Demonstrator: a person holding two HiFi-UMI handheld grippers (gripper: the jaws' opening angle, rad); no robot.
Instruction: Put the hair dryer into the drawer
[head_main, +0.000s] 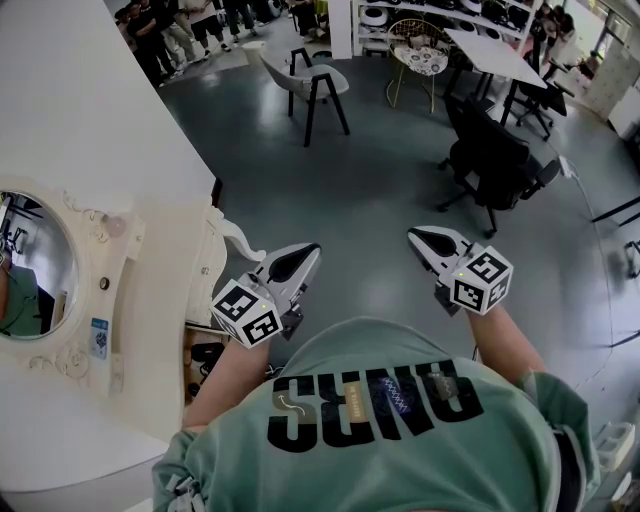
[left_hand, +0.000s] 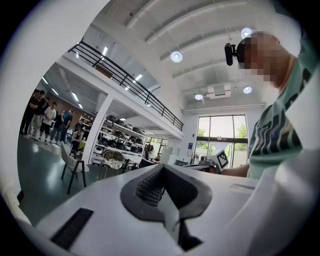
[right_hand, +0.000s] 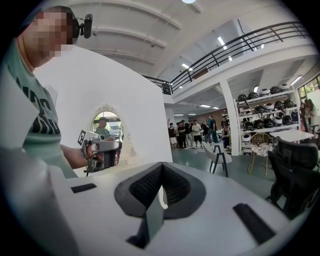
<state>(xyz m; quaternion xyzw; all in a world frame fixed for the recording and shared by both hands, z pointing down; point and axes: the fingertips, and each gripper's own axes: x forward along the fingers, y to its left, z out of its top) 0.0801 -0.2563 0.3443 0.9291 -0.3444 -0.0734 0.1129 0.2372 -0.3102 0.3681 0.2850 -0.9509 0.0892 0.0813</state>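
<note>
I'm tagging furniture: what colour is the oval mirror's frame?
The mirror frame is cream white, clearest in the head view.

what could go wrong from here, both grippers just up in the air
The left gripper and right gripper are both shut and empty, and no hair dryer is in view; reaching without opening would likely push it, not grasp it. The left gripper hangs near the carved edge of the dressing table and might knock it.

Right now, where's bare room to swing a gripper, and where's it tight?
Free: bare grey floor ahead of the left gripper and right gripper, bordered by the white vanity, grey chair and black office chair. The gap between them is open too. Crowded: far right, around the office chair and table.
</note>
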